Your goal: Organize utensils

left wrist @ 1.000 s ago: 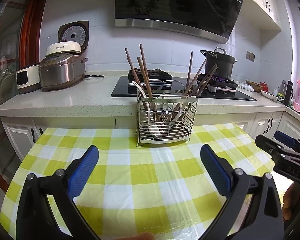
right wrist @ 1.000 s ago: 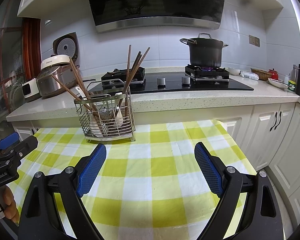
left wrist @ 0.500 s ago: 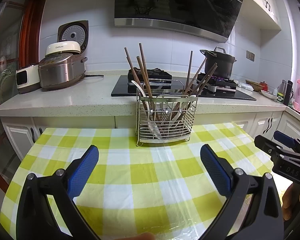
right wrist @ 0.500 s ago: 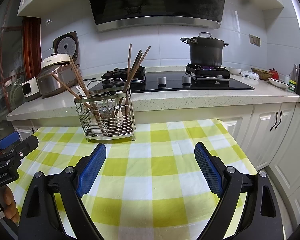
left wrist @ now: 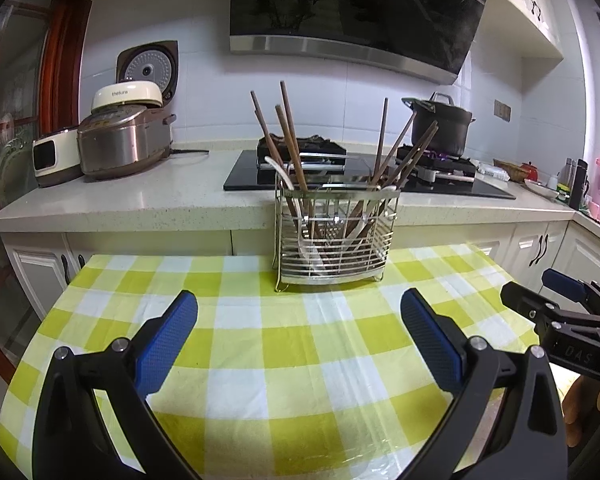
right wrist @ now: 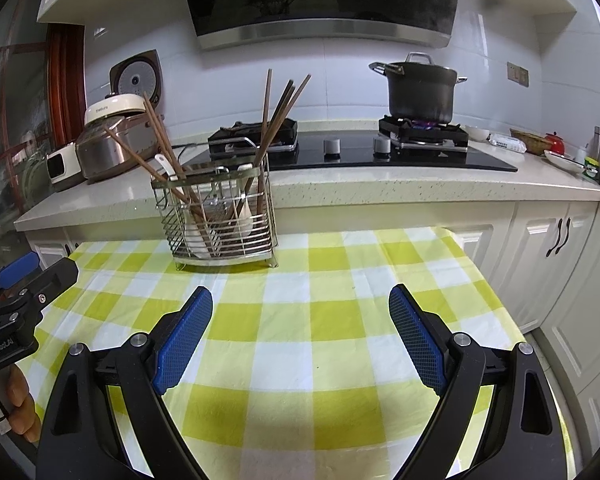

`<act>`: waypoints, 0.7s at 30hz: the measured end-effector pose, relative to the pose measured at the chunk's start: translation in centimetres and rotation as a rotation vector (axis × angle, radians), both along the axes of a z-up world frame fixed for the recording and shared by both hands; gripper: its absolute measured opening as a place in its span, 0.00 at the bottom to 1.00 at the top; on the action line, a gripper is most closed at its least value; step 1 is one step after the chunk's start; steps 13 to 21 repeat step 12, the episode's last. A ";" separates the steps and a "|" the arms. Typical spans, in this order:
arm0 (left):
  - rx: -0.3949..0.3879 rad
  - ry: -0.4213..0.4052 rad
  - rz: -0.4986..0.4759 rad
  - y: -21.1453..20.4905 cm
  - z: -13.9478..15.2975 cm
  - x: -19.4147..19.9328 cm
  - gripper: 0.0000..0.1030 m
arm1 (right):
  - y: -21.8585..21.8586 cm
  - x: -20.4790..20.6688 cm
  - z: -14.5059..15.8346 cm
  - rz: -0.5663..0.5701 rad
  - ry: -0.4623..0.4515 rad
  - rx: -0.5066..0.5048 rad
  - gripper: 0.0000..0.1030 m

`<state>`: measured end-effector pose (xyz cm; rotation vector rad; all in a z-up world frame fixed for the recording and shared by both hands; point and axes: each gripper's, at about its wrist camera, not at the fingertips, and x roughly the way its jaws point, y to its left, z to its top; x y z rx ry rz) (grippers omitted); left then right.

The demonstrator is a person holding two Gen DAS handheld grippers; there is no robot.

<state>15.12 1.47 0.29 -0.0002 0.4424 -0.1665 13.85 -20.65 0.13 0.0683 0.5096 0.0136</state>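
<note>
Fingers (left wrist: 168, 344) of the left gripper (left wrist: 300, 340) spread wide and empty over a yellow-checked cloth (left wrist: 284, 352), in a kitchen with a stone counter (left wrist: 140, 200) behind. A wire caddy (left wrist: 334, 236) stands at the cloth's far edge; its chopsticks (left wrist: 290, 140) point upward, fanning outward. A cooker (left wrist: 120, 144) reads "thesuns".

From the right wrist, the right gripper (right wrist: 300, 336) also gapes empty. The caddy (right wrist: 220, 220) sits far left. "GenRobot.AI" shows on the left gripper (right wrist: 16, 304).
</note>
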 end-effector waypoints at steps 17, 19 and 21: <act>0.005 0.222 0.081 2.1 -4.4 4.6 0.96 | 2.6 5.0 -5.3 0.087 0.274 0.011 0.82; 0.005 0.222 0.081 2.1 -4.4 4.6 0.96 | 2.6 5.0 -5.3 0.087 0.274 0.011 0.82; 0.005 0.222 0.081 2.1 -4.4 4.6 0.96 | 2.6 5.0 -5.3 0.087 0.274 0.011 0.82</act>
